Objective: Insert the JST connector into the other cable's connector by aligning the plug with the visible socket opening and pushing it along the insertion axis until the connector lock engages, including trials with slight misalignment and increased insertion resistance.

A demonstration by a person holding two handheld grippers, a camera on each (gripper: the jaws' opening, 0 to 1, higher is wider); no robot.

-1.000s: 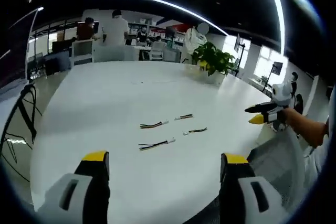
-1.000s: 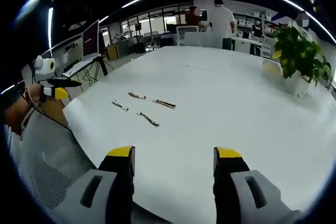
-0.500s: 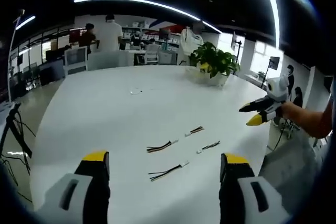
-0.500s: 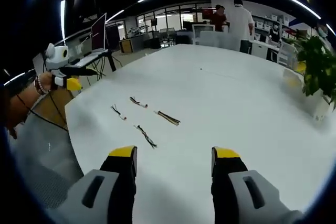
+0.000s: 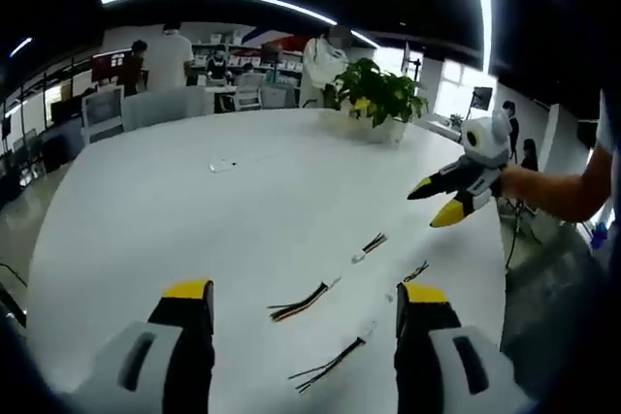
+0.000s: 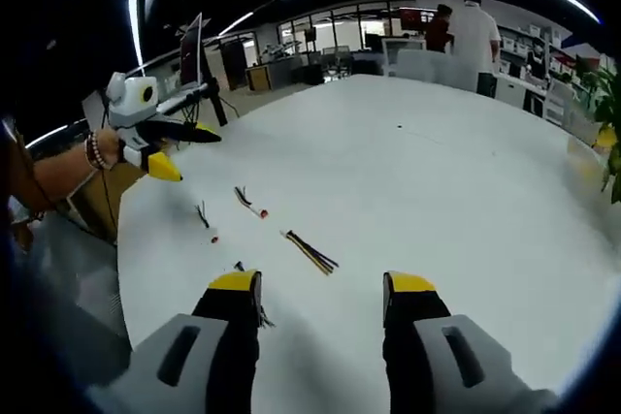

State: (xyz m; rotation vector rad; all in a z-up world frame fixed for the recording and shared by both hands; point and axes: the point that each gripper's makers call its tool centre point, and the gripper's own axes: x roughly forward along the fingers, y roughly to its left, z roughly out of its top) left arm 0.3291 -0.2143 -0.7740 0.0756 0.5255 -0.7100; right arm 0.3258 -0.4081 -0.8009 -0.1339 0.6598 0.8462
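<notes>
Several short wire cables with small white JST connectors lie loose on the white table (image 5: 194, 210). In the left gripper view, one striped cable (image 5: 301, 300) lies between my left gripper's (image 5: 307, 293) open jaws. A black cable (image 5: 330, 364) lies nearer, and two more cables (image 5: 369, 243) lie further right. My right gripper (image 5: 427, 207) hovers open above the table's right edge. In the right gripper view, my right gripper (image 6: 322, 283) is open and empty, just short of a striped cable (image 6: 310, 251). Another cable (image 6: 249, 203) lies beyond it. My left gripper (image 6: 194, 155) hangs open at the left.
A potted plant (image 5: 380, 94) stands at the table's far side. People stand by desks in the background (image 6: 475, 31). A monitor on a stand (image 6: 191, 50) is off the table's left edge. A small white item (image 5: 223, 165) lies mid-table.
Both views have closed in on the cables, which now sit nearer the jaws. Each gripper has moved in over the table edge. The cables lie as before and nothing was gripped.
</notes>
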